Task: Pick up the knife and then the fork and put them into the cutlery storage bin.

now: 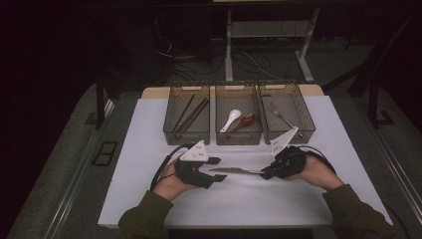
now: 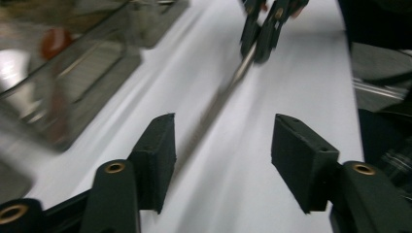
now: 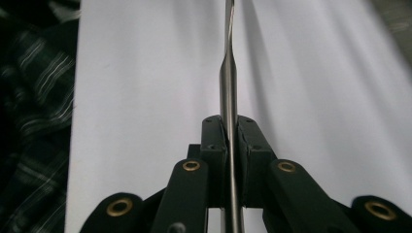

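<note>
Between the two hands, near the middle of the white surface point(image 1: 149, 199), a table knife point(image 1: 234, 171) hangs level just above the sheet. The right claw point(image 1: 264, 174) is clenched on its handle: in the right gripper view the pads point(image 3: 214, 141) press on the steel shaft from both sides, and the blade runs straight away from them. The left claw point(image 1: 217, 169) is released; in the left gripper view its two pads point(image 2: 158, 155) stand well apart, with the knife's blade tip lying between them and closer to the left-hand pad, touching neither as far as the blur lets me tell.

Sorting looks well advanced. Along the far edge of the surface stand three trays: the left tray point(image 1: 171, 107) holds chopsticks point(image 1: 191, 113), the middle tray point(image 1: 218, 109) a white spoon point(image 1: 230, 121) and a reddish spoon point(image 1: 245, 121), the right tray point(image 1: 307, 112) a fork point(image 1: 281, 117). The knife is the one piece not yet in a tray. I judge that what is left is for the right claw, which alone carries it, to bring it to a tray, most likely the right one beside the fork, and let go.
</note>
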`<state>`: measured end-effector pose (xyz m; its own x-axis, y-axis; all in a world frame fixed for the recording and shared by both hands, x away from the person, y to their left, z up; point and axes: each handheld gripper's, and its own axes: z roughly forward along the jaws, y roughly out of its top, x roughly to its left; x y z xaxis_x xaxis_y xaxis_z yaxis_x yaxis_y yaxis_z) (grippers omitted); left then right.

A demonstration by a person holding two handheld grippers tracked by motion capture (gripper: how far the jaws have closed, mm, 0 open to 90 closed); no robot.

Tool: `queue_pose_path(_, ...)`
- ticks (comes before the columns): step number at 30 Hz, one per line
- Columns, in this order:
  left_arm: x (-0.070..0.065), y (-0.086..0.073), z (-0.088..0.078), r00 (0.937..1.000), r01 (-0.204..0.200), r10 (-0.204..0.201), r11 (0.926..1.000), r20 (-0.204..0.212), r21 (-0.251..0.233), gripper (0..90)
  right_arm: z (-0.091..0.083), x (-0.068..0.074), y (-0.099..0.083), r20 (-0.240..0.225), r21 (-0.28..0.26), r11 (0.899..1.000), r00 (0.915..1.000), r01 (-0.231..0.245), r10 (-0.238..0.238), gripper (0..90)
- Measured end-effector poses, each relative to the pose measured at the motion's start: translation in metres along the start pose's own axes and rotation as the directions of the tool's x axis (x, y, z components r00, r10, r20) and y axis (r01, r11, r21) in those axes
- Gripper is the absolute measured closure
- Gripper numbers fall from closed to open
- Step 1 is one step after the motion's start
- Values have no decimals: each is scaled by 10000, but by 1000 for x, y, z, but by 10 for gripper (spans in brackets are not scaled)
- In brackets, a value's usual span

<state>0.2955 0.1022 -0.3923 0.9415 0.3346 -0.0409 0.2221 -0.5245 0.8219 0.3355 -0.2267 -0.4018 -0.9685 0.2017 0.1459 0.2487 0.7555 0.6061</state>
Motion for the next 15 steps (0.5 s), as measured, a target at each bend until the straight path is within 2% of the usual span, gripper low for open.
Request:
queue_pose_path(4, 1, -16, -13, 9980, 440, -444, 9990, -460, -82, 357, -21, -7, -5, 624, -585, 9976, 9972, -373, 410, 828)
queue_pose_path(7, 2, -29, -21, 9912, 986, -1008, 9947, -863, -286, 322, -37, -13, -8, 1072, -1022, 9931, 9919, -568, 678, 829)
queue_pose_path(9, 3, -38, -26, 9852, 1273, -1313, 9909, -1097, -431, 287, -46, -14, -9, 1253, -1366, 9853, 9849, -1025, 1198, 828)
queue_pose_path(10, 3, -43, -28, 9822, 1412, -1458, 9889, -1182, -464, 274, -51, -17, -10, 1434, -1453, 9844, 9823, -996, 1205, 828)
queue_pose_path(11, 3, -47, -29, 9793, 1499, -1548, 9876, -1303, -463, 256, -55, -18, -10, 1537, -1615, 9794, 9772, -1212, 1463, 828)
queue_pose_path(13, 3, -53, -32, 9736, 1638, -1685, 9856, -1540, -427, 221, -64, -23, -12, 1807, -1860, 9735, 9693, -1330, 1669, 828)
queue_pose_path(15, 3, -58, -32, 9672, 1795, -1842, 9828, -1751, -423, 174, -72, -29, -14, 2181, -2070, 9660, 9552, -1552, 2002, 828)
